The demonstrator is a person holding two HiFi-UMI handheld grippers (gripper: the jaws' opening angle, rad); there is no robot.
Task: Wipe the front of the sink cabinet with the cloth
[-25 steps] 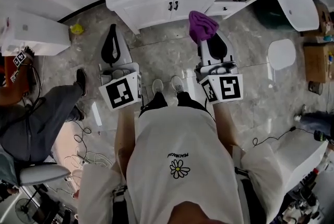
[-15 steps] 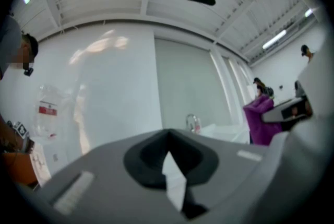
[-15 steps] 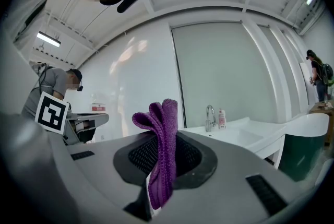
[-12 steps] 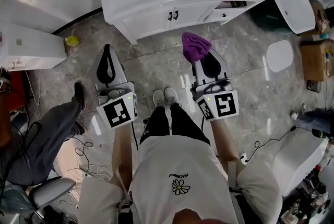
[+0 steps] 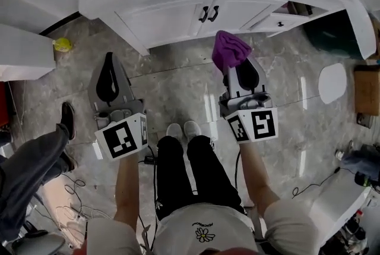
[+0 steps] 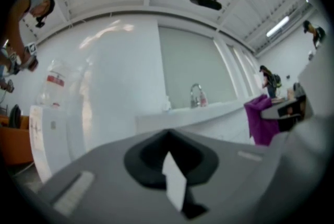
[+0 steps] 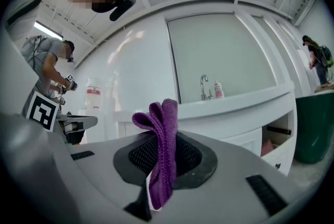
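Observation:
The white sink cabinet (image 5: 172, 19) fills the top of the head view, its two doors shut, with black handles (image 5: 208, 13). My right gripper (image 5: 233, 62) is shut on a purple cloth (image 5: 229, 49). The cloth bunches past the jaw tips just short of the cabinet's lower front. In the right gripper view the cloth (image 7: 160, 150) stands folded between the jaws of that gripper (image 7: 162, 163), with the cabinet (image 7: 235, 124) and tap (image 7: 204, 86) beyond. My left gripper (image 5: 109, 63) hangs shut and holds nothing, further left and lower. Seen in its own view, the left gripper (image 6: 169, 168) faces the cabinet (image 6: 209, 116).
A drawer (image 5: 278, 19) stands open at the cabinet's right end, beside a dark green bin (image 5: 332, 34). Another person's legs (image 5: 29, 156) are at the left, and a yellow object (image 5: 62, 44) lies on the floor. A white unit (image 5: 21, 60) stands at the left. Cables (image 5: 77, 194) trail on the floor.
The person has stepped towards the cabinet, which now looms larger. Both grippers came forward with them, and the cloth stays in the right gripper.

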